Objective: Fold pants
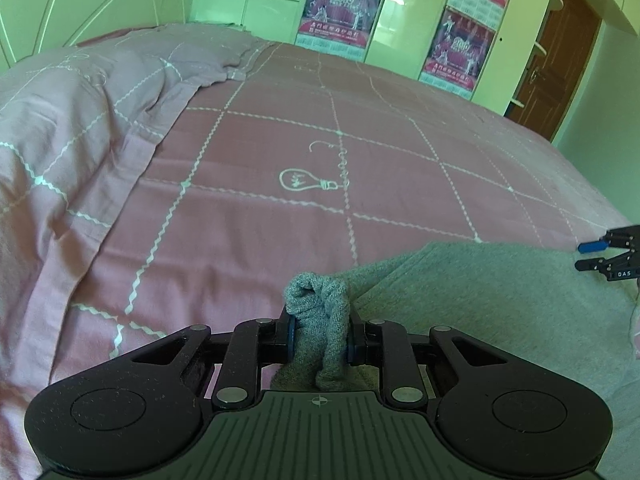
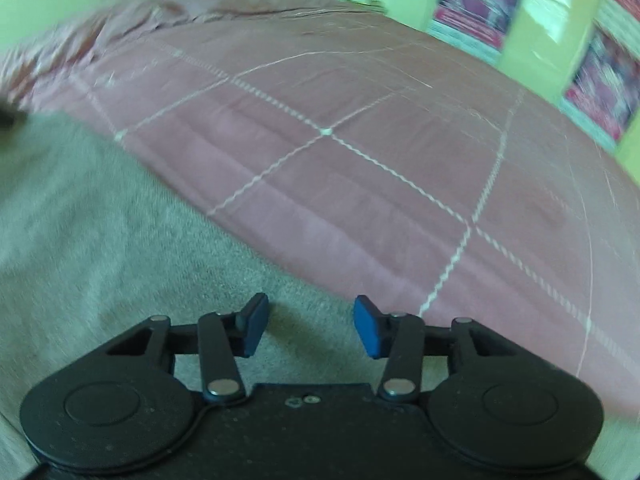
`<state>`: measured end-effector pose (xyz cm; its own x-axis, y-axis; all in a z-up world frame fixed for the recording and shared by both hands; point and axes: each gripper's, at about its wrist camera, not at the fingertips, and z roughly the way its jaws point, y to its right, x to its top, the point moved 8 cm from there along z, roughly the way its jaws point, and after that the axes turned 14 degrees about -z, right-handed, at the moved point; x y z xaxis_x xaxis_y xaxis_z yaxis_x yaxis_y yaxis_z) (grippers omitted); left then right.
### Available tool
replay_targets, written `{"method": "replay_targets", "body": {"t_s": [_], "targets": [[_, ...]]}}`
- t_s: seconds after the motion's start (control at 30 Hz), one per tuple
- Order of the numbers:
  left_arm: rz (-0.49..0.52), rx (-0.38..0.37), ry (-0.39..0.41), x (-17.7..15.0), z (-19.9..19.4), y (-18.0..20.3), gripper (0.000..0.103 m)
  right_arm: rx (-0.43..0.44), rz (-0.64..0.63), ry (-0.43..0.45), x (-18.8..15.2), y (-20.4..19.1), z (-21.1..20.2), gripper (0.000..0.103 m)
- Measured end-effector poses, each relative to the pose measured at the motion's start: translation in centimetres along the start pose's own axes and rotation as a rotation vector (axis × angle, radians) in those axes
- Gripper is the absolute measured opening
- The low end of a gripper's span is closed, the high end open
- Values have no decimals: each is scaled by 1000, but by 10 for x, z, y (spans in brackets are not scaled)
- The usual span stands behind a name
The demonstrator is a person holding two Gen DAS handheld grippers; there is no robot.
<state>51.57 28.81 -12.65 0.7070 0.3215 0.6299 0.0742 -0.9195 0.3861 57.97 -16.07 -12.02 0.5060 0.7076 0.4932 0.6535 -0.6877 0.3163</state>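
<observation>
From the left wrist: left tool (image 1: 322, 330) squeezed tight on a bunched corner of the gray pants (image 1: 480, 304), lying flat on the pink bed (image 1: 260, 140); right tool (image 1: 600, 256) off to the right. From the right wrist: right tool (image 2: 311, 326) spread apart, holding nothing, over the blurry pants (image 2: 100, 240).

Right-wrist posters (image 2: 474, 20) motion-blurred, print unreadable

Grey pants (image 1: 460, 292) of soft, fuzzy matt knit cloth lie on a bed (image 1: 260, 152) covered in smooth pink woven cotton. The left gripper (image 1: 322, 334) is matt black plastic with shiny metal pins.
</observation>
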Motion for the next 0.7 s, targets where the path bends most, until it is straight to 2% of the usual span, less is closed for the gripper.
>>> {"method": "replay_targets", "body": {"t_s": [0.1, 0.13, 0.17, 0.27, 0.3, 0.37, 0.5, 0.6, 0.7], "targets": [[0, 8, -6, -2, 5, -3, 22, 46, -63, -6, 7, -3, 8, 39], [5, 15, -11, -3, 8, -3, 24, 61, -62, -11, 9, -1, 12, 39], [8, 27, -14, -3, 11, -4, 31, 76, -47, -12, 11, 0, 13, 39], [14, 40, -18, -2, 15, -5, 35, 148, -40, 37, 25, -6, 9, 24], [16, 38, -23, -2, 16, -5, 35, 167, -53, 46, 29, -13, 9, 24], [19, 37, -25, -2, 17, -6, 35, 161, -83, 26, 34, -24, 17, 26], [22, 35, -19, -2, 16, -5, 35, 169, -45, 21, 42, -25, 27, 26], [17, 25, -24, -2, 15, -6, 33, 195, -76, 24, 40, -29, 22, 18], [0, 13, -26, -1, 15, -8, 33, 186, -125, 17, 43, -33, 24, 18]]}}
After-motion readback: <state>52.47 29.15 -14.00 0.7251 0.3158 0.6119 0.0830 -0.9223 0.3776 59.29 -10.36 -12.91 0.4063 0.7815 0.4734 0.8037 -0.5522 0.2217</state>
